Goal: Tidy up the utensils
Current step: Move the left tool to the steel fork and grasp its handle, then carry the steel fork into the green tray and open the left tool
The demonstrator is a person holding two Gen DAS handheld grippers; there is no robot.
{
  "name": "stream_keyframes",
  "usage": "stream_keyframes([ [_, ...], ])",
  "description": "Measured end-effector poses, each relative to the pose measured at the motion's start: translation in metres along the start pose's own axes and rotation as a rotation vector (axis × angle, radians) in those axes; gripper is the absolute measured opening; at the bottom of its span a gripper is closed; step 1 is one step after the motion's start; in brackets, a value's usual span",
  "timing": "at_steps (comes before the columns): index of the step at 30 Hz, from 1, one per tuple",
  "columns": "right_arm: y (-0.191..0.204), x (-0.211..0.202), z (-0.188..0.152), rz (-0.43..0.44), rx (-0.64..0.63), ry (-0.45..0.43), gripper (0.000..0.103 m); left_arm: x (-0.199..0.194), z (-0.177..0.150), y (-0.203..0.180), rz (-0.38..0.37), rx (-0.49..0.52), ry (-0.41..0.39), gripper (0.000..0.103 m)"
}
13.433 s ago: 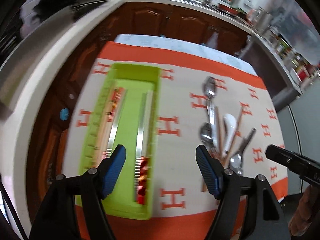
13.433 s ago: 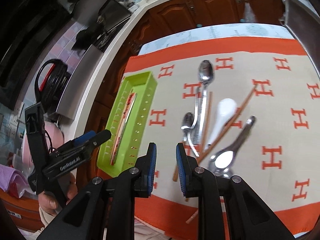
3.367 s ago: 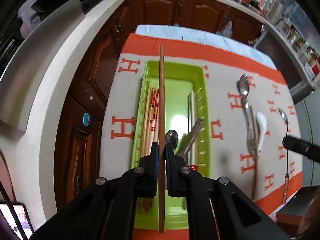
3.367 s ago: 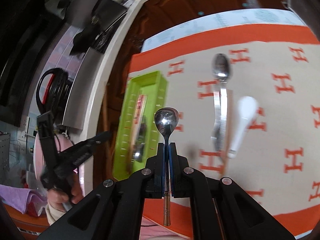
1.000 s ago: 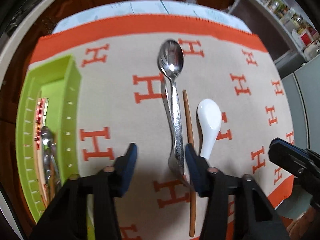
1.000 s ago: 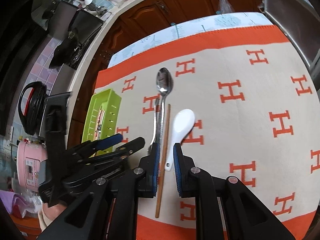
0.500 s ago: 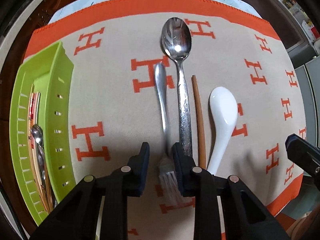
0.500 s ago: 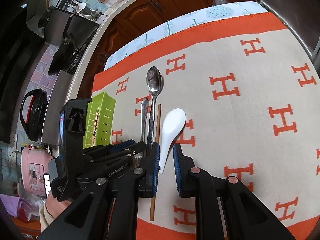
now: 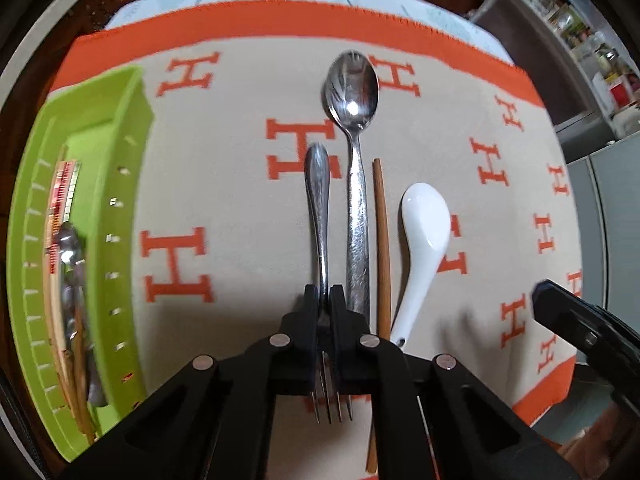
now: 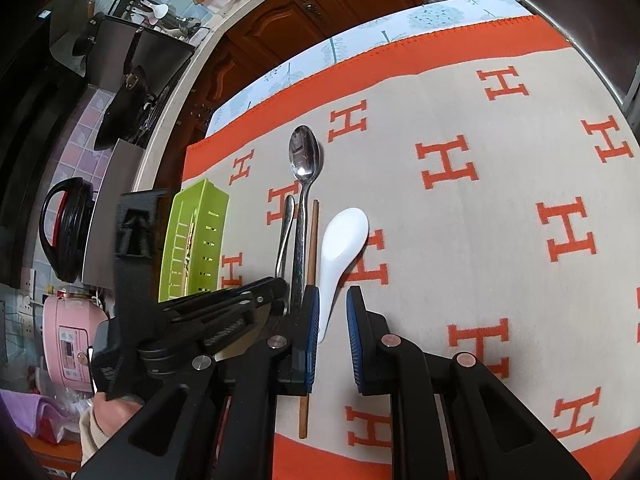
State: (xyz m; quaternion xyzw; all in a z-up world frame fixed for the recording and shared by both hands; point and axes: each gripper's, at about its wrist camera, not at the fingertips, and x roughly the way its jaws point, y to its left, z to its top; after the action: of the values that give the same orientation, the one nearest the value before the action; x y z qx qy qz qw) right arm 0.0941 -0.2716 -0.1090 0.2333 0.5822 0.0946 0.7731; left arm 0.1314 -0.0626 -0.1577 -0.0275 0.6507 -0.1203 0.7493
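Left tongs (image 9: 325,300) pinched on fork (image 9: 318,216); right tongs (image 10: 333,308) open, empty. Some in tray (image 9: 116,128) at nine o'clock; spoons, chopstick (image 9: 382,248) left.

Dark wooden cabinets (image 10: 320,12) line a pale countertop (image 10: 180,92).

Table (image 10: 440,12), seemingly under patterned cloth (image 9: 240,208)

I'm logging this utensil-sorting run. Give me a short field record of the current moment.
left gripper: shut on fork, handle pointing away, tines toward camera
right gripper: open, jaws around the white spoon's handle
white spoon: on the cloth, beside wooden chopstick
metal spoon: on the cloth between fork and chopstick
green tray: left of the loose utensils, already holds utensils
cloth: beige, orange H pattern
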Motion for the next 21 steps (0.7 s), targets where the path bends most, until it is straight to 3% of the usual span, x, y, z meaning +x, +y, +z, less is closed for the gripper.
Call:
stream_keyframes([
  [18, 0.057, 0.028, -0.012, -0.009, -0.114, 0.083, 0.014, -0.092, -0.044, 0.065, -0.069, -0.032, -0.139, 0.000],
  [21, 0.061, 0.031, -0.012, -0.017, -0.119, 0.090, 0.014, -0.091, -0.047, 0.066, -0.069, -0.023, -0.126, 0.000],
])
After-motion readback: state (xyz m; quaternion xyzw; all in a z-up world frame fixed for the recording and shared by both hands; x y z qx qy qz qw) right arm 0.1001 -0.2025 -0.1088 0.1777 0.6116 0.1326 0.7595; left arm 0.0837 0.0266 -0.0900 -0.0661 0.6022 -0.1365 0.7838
